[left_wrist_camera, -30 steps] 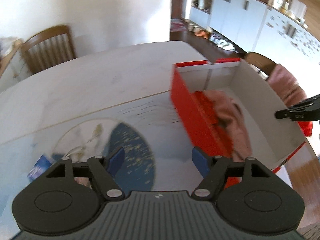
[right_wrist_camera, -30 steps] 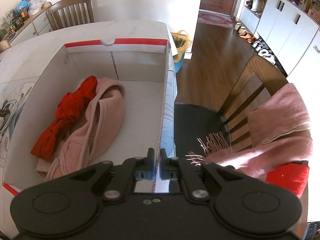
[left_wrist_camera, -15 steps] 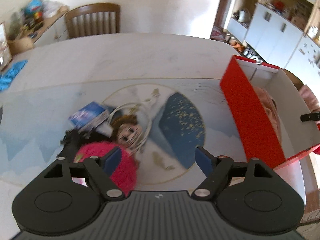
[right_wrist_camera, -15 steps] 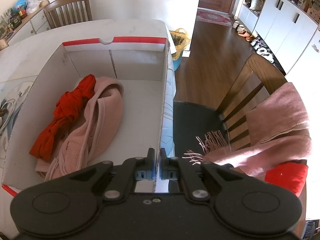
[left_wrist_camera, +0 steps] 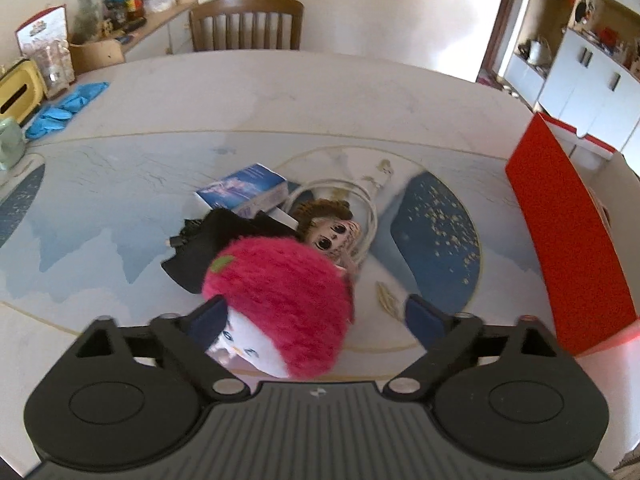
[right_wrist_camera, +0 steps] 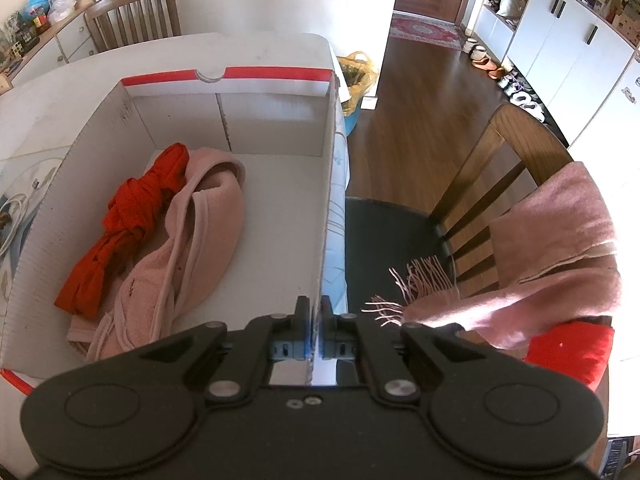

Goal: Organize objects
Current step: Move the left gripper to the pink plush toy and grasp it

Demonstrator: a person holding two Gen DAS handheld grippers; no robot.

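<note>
My left gripper [left_wrist_camera: 314, 312] hovers over a pile on the table, its jaws opening wide. A plush toy [left_wrist_camera: 280, 292] with a fuzzy pink-red hat lies between the fingers, and the pads do not press it. Behind it lie a brown-haired doll [left_wrist_camera: 332, 232], a black item [left_wrist_camera: 212, 248], a small blue-and-white packet [left_wrist_camera: 244, 190] and a coiled white cable [left_wrist_camera: 370, 216]. The red-sided box [left_wrist_camera: 568, 240] stands at the right. My right gripper [right_wrist_camera: 315, 320] is shut on the near right wall of that box [right_wrist_camera: 224, 76], which holds a knotted red cloth [right_wrist_camera: 132, 216] and a pink garment [right_wrist_camera: 204, 232].
A wooden chair [right_wrist_camera: 500, 168] draped with a pink fringed scarf [right_wrist_camera: 560, 248] stands right of the table, close to my right gripper. Another chair [left_wrist_camera: 244, 24] is at the far side. Blue gloves [left_wrist_camera: 64, 104] and a cluttered sideboard [left_wrist_camera: 100, 20] lie far left.
My left gripper swung left from the box to the pile, rolled level and widened its jaws; the plush toy now lies between its fingers. The right gripper has not moved.
</note>
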